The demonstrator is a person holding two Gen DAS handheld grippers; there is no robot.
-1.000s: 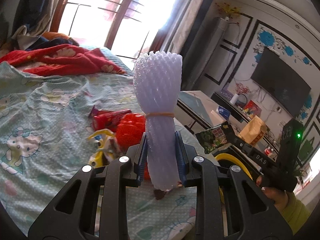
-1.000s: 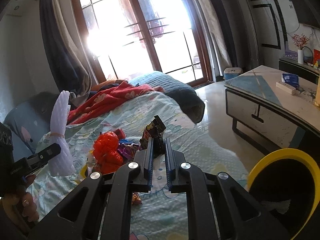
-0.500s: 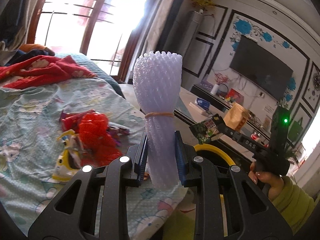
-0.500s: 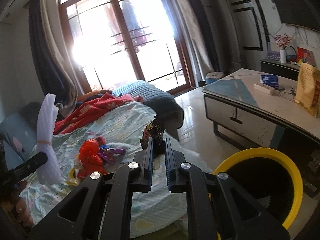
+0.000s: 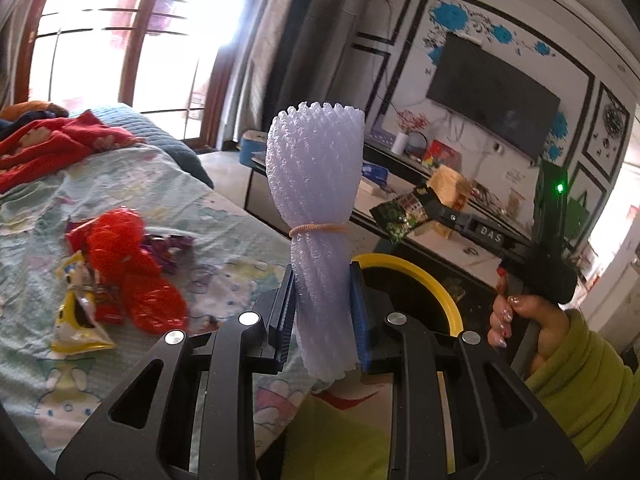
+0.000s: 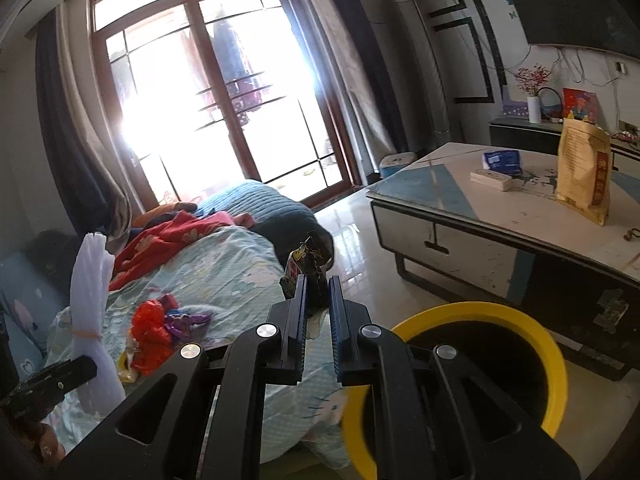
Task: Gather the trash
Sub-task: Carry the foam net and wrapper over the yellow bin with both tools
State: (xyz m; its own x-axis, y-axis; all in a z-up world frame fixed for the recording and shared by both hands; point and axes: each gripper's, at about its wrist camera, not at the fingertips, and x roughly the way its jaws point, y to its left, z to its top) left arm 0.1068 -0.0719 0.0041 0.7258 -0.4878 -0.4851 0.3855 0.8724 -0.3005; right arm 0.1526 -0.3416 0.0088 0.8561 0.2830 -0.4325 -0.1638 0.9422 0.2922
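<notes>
In the left wrist view I see my left gripper [image 5: 322, 312] closed on the white foam net bundle [image 5: 318, 216], upright between its blue pads, with the yellow-rimmed bin [image 5: 416, 276] just behind. In the right wrist view my right gripper [image 6: 318, 312] is nearly fully closed, pinching a dark snack wrapper [image 6: 308, 268], and the bin [image 6: 476, 314] stands on the floor beside the bed [image 6: 224, 264], where red wrappers [image 6: 150, 332] lie.

Open yellow-rimmed bin [image 6: 558, 364] between bed [image 6: 240, 256]; table [image 6: 460, 216]
</notes>
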